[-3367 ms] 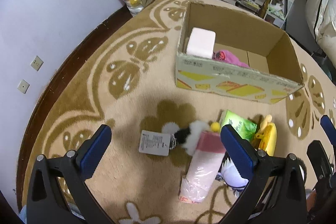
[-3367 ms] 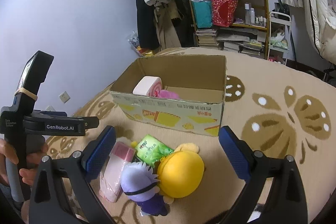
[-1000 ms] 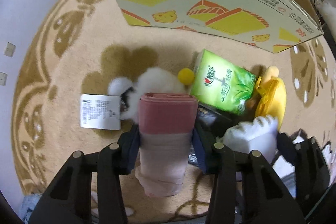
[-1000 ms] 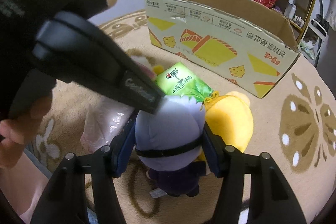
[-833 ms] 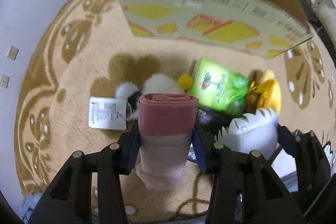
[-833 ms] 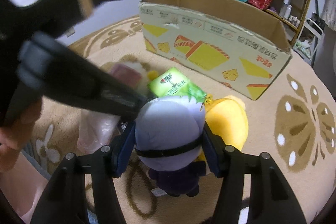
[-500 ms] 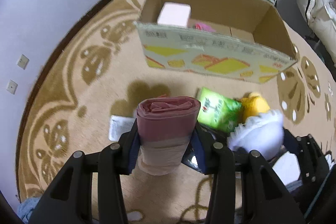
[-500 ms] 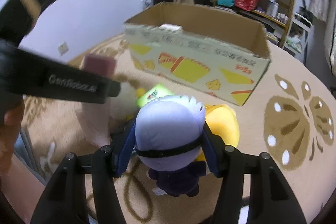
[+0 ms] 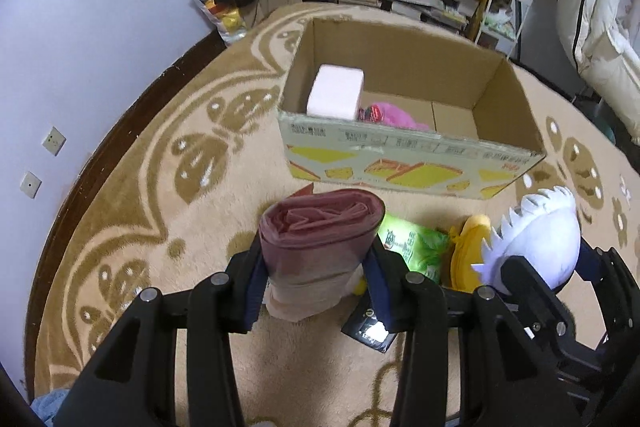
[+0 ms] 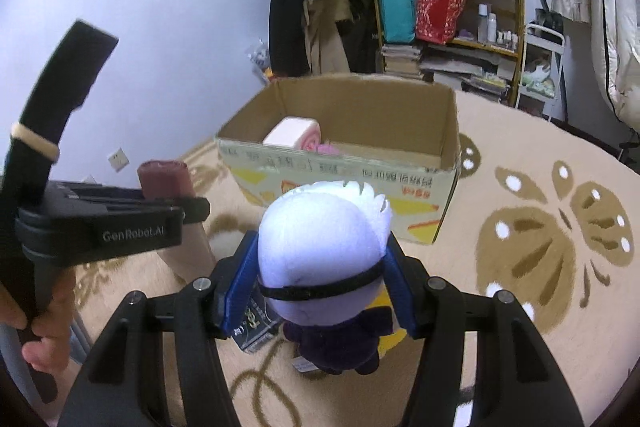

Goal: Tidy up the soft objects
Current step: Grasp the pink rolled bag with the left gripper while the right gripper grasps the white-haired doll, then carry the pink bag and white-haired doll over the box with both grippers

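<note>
Both grippers closed and lifted — pink roll, white-haired doll off the carpet.

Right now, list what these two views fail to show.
- Left wrist view: the pink item in the cardboard box is half hidden by the front wall.
- Left wrist view: the dark packet is mostly behind the left gripper.
- Right wrist view: the plush doll faces away in the right gripper; its face is unseen.
</note>
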Available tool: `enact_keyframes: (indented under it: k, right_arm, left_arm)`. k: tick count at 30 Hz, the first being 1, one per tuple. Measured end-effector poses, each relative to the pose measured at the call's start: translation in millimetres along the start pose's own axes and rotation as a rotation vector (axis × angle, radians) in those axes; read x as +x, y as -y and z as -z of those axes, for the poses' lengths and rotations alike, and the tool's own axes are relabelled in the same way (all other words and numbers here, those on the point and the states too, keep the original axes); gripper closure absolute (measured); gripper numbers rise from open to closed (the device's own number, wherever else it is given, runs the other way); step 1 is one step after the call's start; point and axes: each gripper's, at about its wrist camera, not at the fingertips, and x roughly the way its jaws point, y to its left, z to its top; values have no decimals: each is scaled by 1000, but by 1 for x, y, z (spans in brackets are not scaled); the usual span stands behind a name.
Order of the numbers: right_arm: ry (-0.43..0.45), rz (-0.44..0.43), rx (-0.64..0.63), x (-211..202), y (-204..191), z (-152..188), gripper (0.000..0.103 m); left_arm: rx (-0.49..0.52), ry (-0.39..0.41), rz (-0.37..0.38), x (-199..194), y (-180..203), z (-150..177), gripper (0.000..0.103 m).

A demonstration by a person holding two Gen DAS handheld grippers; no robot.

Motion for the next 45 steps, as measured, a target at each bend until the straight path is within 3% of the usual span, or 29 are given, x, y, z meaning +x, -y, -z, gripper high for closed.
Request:
enact_keyframes:
  k: [7, 20, 33, 39, 45]
  right_arm:
    - [48, 8, -2, -5, 2, -9, 41]
    - [135, -3, 26, -9, 15, -24, 40]
    - [227, -3, 23, -13, 24, -44, 40]
    - [257, 7, 18, -15, 28, -52, 40]
    - [352, 19, 2, -20, 32, -63, 40]
  left_arm:
    - [-56, 142, -9, -24, -9, -8, 61]
    - [-48, 300, -27, -55, -9, -25, 61]
    - [-33, 436, -19, -65, -1, -55, 61]
    - [-13, 464, -6, -62, 3, -72, 61]
    - [-15, 485, 19, -53, 7, -78, 61]
